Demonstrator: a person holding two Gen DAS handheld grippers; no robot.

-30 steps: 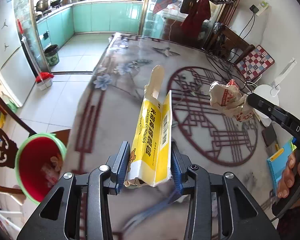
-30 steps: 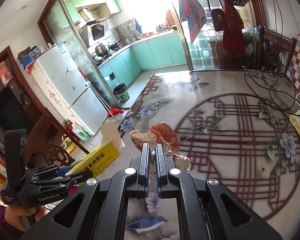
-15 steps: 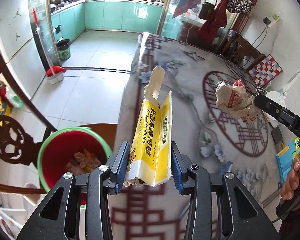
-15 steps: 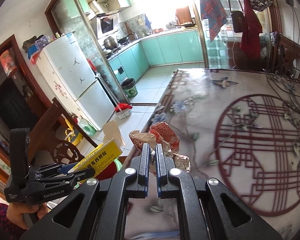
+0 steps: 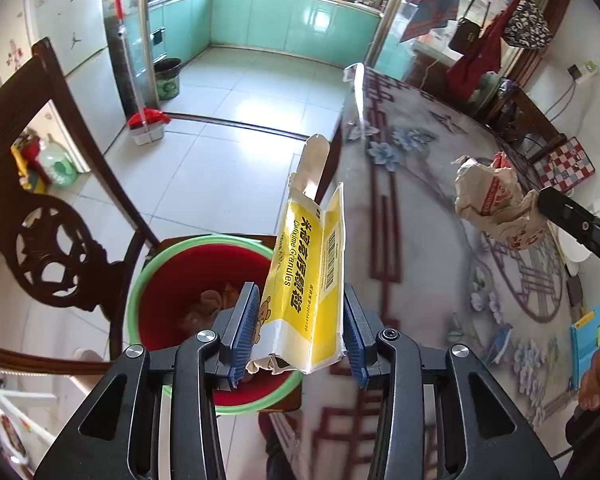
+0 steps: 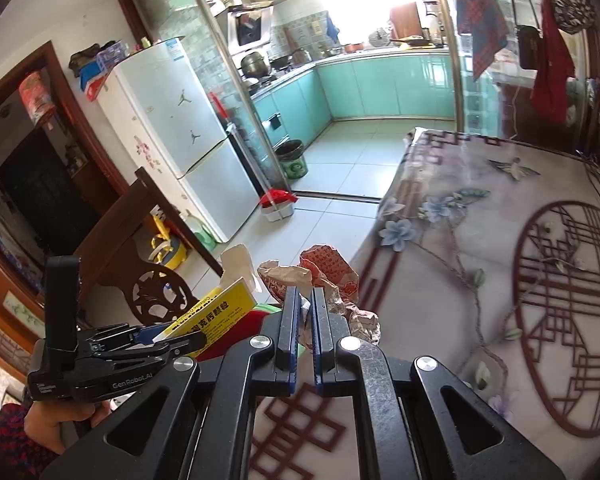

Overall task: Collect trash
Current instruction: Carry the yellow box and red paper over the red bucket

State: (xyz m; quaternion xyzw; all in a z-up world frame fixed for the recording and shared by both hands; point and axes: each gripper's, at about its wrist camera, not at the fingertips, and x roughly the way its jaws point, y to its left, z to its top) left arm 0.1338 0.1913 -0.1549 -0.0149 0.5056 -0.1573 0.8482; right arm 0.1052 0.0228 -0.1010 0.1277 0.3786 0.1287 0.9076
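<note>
At the bottom centre of our left view, the left gripper (image 5: 300,324) clamps the yellow box (image 5: 308,280) above the red bin (image 5: 172,280) at lower left. In our right view, the right gripper (image 6: 305,320), jaws nearly together, pinches the crumpled wrapper (image 6: 324,276) at centre frame, over the table (image 6: 480,240) edge.

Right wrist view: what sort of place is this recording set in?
Most likely a lived-in home, a dining area opening onto a kitchen. Signs: the white fridge, teal kitchen cabinets with pots on the stove, and a table under a flower-printed cover.
</note>
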